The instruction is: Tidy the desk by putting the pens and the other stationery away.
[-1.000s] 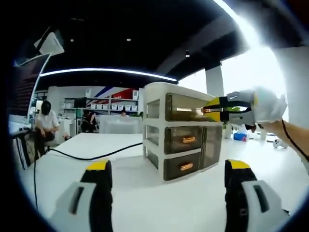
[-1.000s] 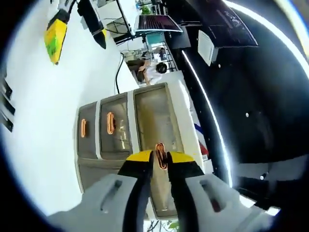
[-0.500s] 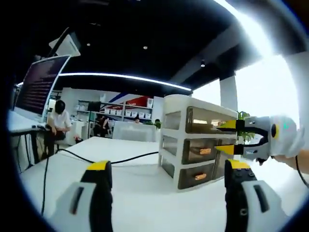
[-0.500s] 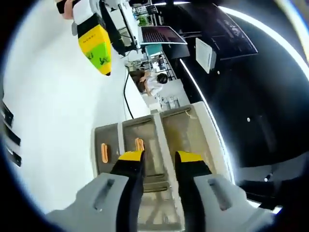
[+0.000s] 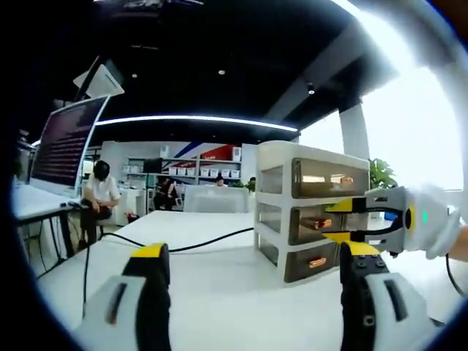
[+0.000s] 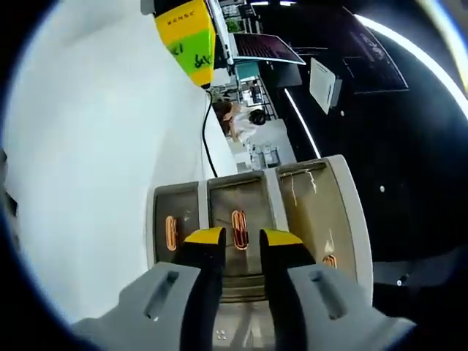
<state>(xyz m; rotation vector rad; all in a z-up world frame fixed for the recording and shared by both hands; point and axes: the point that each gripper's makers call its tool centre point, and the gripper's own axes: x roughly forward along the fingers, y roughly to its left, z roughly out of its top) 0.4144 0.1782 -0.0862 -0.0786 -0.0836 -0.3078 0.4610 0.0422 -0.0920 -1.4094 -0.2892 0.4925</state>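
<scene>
A white three-drawer unit [image 5: 311, 212] with smoky clear drawers and orange handles stands on the white desk [image 5: 212, 292]. My right gripper [image 6: 240, 238] is open, its yellow tips on either side of the middle drawer's handle [image 6: 239, 229], with a small gap to each. The left gripper view has this gripper [image 5: 338, 220] coming in from the right at the middle drawer's handle [image 5: 319, 223]. All three drawers look closed. My left gripper [image 5: 254, 252] is wide open and holds nothing, well back from the unit. It appears as a yellow and green block [image 6: 186, 36] in the right gripper view.
A black cable [image 5: 183, 241] runs across the desk to the left of the drawer unit. A laptop screen [image 5: 66, 139] stands at the far left edge. People sit at desks [image 5: 102, 194] in the background, in front of shelving.
My right gripper has let go of the top drawer's handle, opened, and dropped to the middle drawer's handle. The left gripper has stayed open while its view shifted.
</scene>
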